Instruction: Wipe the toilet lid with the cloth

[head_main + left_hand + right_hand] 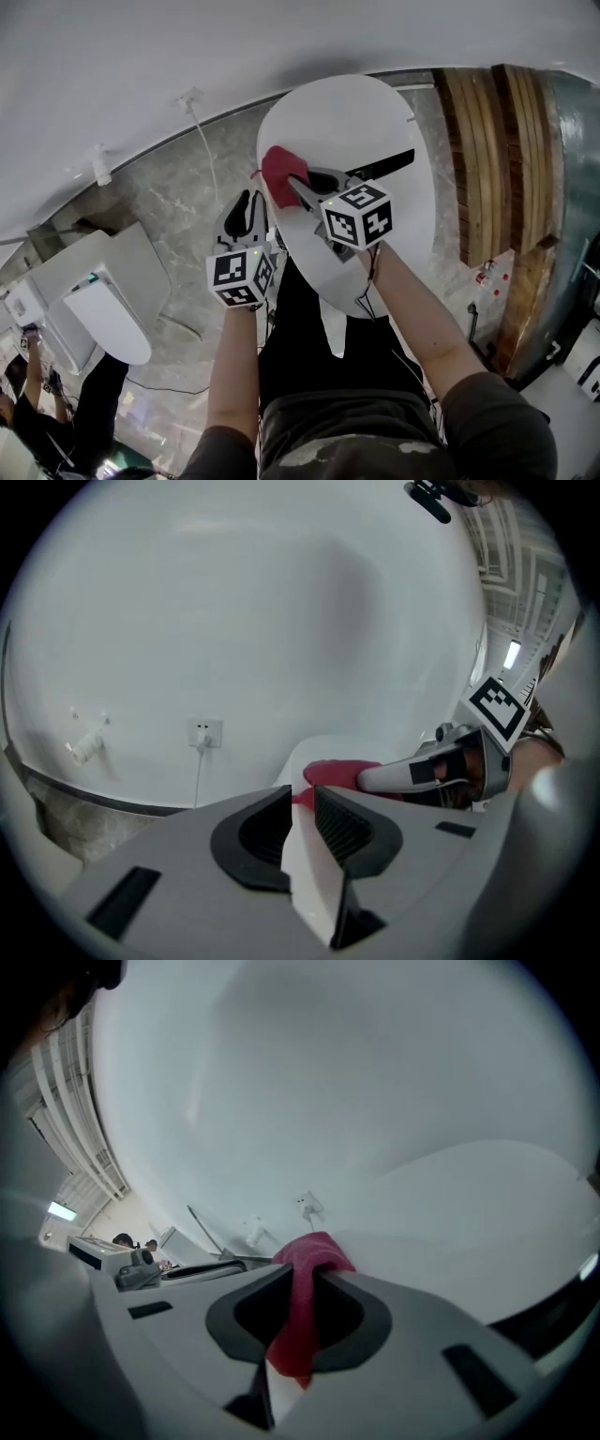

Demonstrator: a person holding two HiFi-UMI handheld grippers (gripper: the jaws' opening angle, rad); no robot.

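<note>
Right gripper (298,186) jaws clamp cloth (279,167) on toilet lid (366,122); left gripper (248,204) ajar, empty.

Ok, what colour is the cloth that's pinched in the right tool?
The cloth is red, leaning pink; it shows best in the right gripper view.

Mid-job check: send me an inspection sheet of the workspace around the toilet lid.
Surface: white toilet lid, no marks visible.
Job's things: red cloth bunched on the lid's left part.
Clutter: nothing seen on the lid.
Grippers: right gripper clamped on the cloth; left gripper beside the lid's left edge, jaws slightly apart, empty.
Cables: white lead hangs from the wall socket; dark cable along the right forearm.
Surroundings: second toilet and another person left; wooden panel right.
</note>
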